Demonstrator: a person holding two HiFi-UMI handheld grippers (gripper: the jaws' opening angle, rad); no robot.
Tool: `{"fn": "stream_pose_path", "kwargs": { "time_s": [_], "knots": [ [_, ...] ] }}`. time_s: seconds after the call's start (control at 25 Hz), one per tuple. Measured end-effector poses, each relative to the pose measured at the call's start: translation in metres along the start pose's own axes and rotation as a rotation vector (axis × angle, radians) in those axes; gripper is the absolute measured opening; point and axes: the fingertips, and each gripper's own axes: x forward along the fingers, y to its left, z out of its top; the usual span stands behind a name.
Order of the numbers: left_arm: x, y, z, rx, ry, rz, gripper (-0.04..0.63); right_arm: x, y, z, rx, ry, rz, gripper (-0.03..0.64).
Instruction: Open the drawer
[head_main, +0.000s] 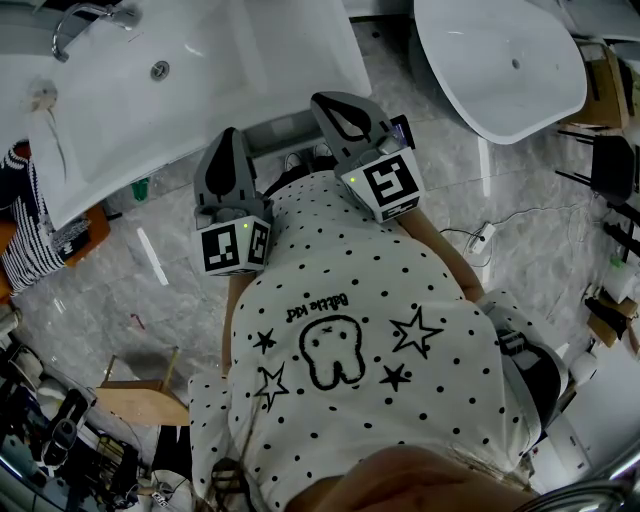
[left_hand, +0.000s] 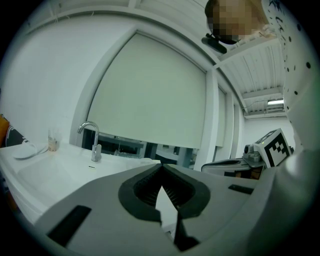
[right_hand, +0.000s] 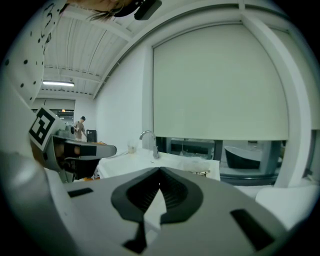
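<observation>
Grey left gripper (head_main: 231, 138), right gripper (head_main: 322, 100): jaws closed, empty. Not started; next we seek the drawer, probably under white washbasin (head_main: 230, 60), eleven o'clock.

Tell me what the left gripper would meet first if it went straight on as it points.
The left gripper would probably meet the white washbasin counter first, right of the tap; depth is unclear.

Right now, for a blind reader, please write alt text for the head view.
The left hand-held gripper and right hand-held gripper, both shut and empty, point toward a white washbasin. The person's polka-dot shirt fills the lower frame, above marble floor.
</observation>
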Motion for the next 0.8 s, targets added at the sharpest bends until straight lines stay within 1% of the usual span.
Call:
{"fn": "stream_pose_path", "kwargs": {
  "time_s": [0.8],
  "knots": [
    [-0.0012, 0.0007, -0.0012, -0.001, -0.003, 0.001, 0.005, 0.0002, 0.0015, -0.0014, -0.004, -0.002, 0.002, 0.015]
  ]
}}
